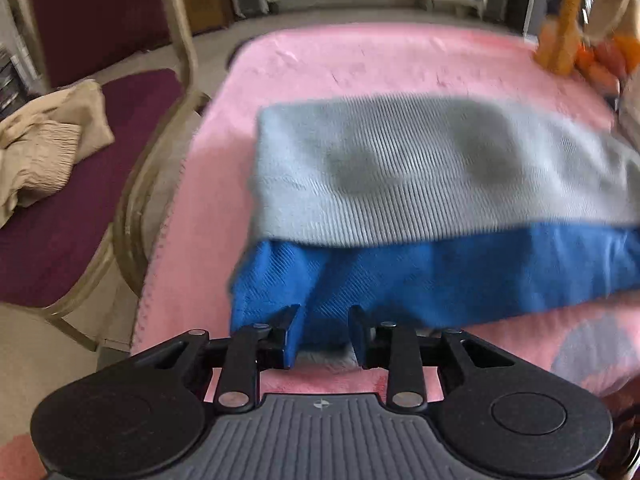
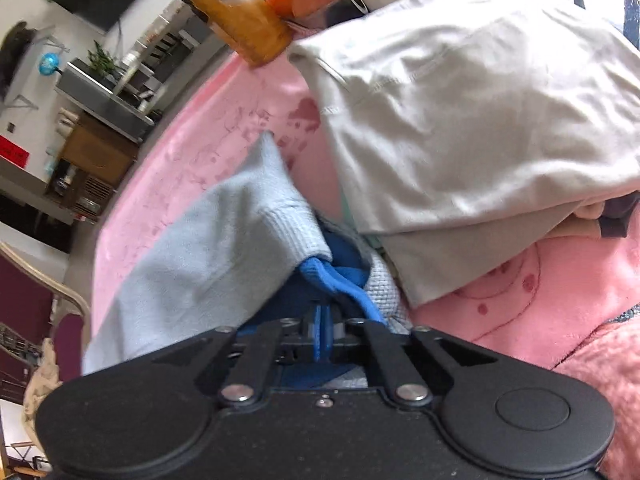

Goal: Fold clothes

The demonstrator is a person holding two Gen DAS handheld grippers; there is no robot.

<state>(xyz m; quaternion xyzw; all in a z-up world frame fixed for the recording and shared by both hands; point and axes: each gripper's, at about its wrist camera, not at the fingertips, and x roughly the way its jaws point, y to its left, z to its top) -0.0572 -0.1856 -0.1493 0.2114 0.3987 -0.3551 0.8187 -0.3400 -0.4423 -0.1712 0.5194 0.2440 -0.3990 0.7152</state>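
Left wrist view: two-tone knit garment [image 1: 420,208] lies on pink blanket [image 1: 360,60] covering the worktop; pale grey-blue half is folded over, royal-blue half shows at near edge. Left gripper [image 1: 323,334] has jaws spread, near blue hem sitting between them, not pinched. Beige garment [image 1: 44,144] sits crumpled on maroon chair [image 1: 132,92] to the left, unfolded.

Right wrist view: right gripper [image 2: 322,340] pressed together on blue fabric at garment's end; pale layer bunched above it. Off-white garment [image 2: 460,128] heaped just beside, loose, not folded.

Judgement: approx one fold made on knit, edges uneven, further folds and squaring left. Two other items appear untouched. Task early-to-mid.
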